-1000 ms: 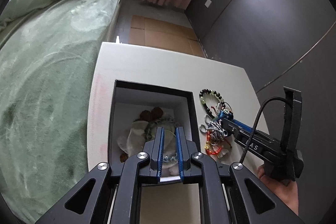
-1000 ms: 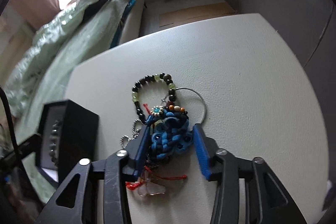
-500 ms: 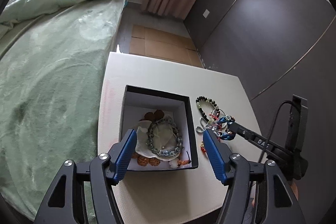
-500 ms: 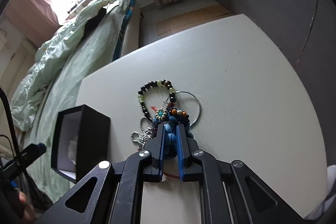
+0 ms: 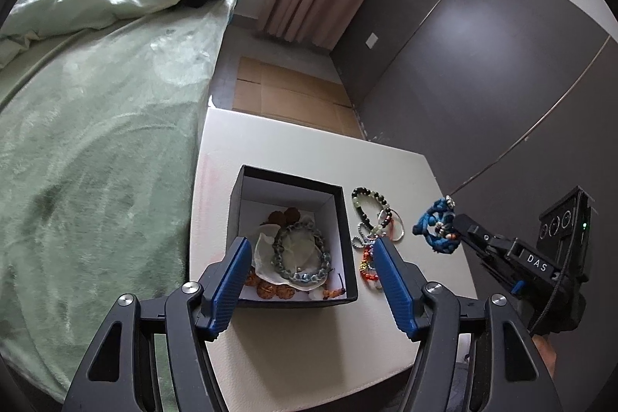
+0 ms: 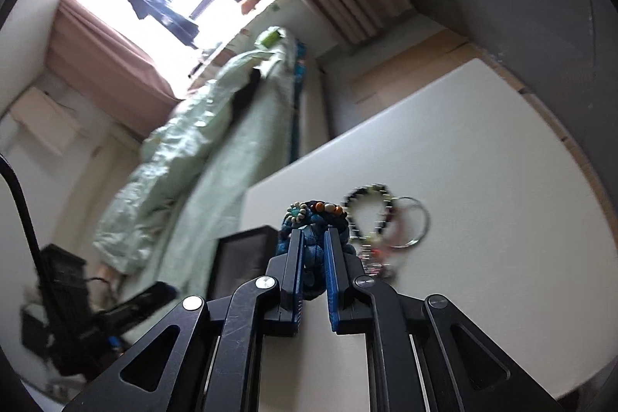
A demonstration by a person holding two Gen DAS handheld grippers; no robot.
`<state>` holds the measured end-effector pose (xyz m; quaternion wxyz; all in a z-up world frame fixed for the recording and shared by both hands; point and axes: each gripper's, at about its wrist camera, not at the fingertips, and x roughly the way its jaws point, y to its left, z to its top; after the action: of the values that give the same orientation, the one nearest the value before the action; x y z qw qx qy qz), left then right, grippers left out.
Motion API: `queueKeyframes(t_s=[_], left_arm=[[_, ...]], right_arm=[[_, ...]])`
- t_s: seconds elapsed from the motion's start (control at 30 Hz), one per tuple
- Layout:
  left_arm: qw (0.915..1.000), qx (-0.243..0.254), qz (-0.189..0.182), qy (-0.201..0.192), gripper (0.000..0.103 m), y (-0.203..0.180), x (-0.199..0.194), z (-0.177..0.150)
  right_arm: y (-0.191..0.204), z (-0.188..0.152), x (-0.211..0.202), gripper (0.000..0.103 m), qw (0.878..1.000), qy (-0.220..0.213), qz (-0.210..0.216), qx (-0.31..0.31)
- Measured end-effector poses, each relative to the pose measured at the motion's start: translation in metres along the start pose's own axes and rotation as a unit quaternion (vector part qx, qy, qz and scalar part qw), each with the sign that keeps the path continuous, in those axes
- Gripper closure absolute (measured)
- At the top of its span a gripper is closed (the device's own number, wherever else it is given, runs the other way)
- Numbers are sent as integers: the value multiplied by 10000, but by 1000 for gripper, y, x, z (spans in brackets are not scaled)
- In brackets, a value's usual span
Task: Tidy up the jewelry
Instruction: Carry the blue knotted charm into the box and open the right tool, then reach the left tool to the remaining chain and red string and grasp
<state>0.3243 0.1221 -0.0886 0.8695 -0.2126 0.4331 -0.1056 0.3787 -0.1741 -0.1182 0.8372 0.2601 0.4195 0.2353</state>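
A black box point(image 5: 349, 238) with a white lining stands open on the white table point(image 5: 309, 149). Inside lie a grey-blue bead bracelet point(image 5: 301, 253) and brown beads. My left gripper point(image 5: 309, 250) is open and empty, held above the box's near side. My right gripper point(image 6: 312, 238) is shut on a blue braided bracelet point(image 6: 314, 215) with coloured beads, lifted off the table; it also shows in the left wrist view point(image 5: 438, 228), right of the box. A pile of bracelets point(image 5: 372, 219) lies on the table beside the box, also in the right wrist view point(image 6: 382, 219).
A bed with a green blanket point(image 5: 96, 141) runs along the table's left edge. A dark wall point(image 5: 483, 64) stands to the right. Cardboard point(image 5: 286, 95) lies on the floor beyond the table. The box's dark side shows in the right wrist view point(image 6: 239, 257).
My left gripper opened and rose back from the box, leaving the grey-blue bracelet inside. My right gripper shut on the blue braided bracelet and lifted it off the pile.
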Motion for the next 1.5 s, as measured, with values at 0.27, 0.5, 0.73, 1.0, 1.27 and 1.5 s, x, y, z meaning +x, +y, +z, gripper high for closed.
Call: queueKeyframes(t_s=[0.27,0.5,0.73,1.0,1.27,1.5], left_arm=[[9997,-48,40,-246,22,14,-15,2],[9992,-203,61,-339,22,32,-24,5],[9991,-231,132,-330,22,38,-30,7],[9992,-68,105,-373,22,21,-32,5],[9995,168,48,-272,22,-8,-24,2],[9992,360,43,-193,22,-35,-13,-1]], right_arm=[[33,-7,19,92,9978,168,622,-153],[56,-18,48,92,9945,481,902,-240],[74,-25,66,31,9944,717,690,-361],[59,-21,45,28,9977,441,443,-265],[49,-18,19,12,9990,175,302,-263],[27,-12,3,8,9999,81,126,-68]])
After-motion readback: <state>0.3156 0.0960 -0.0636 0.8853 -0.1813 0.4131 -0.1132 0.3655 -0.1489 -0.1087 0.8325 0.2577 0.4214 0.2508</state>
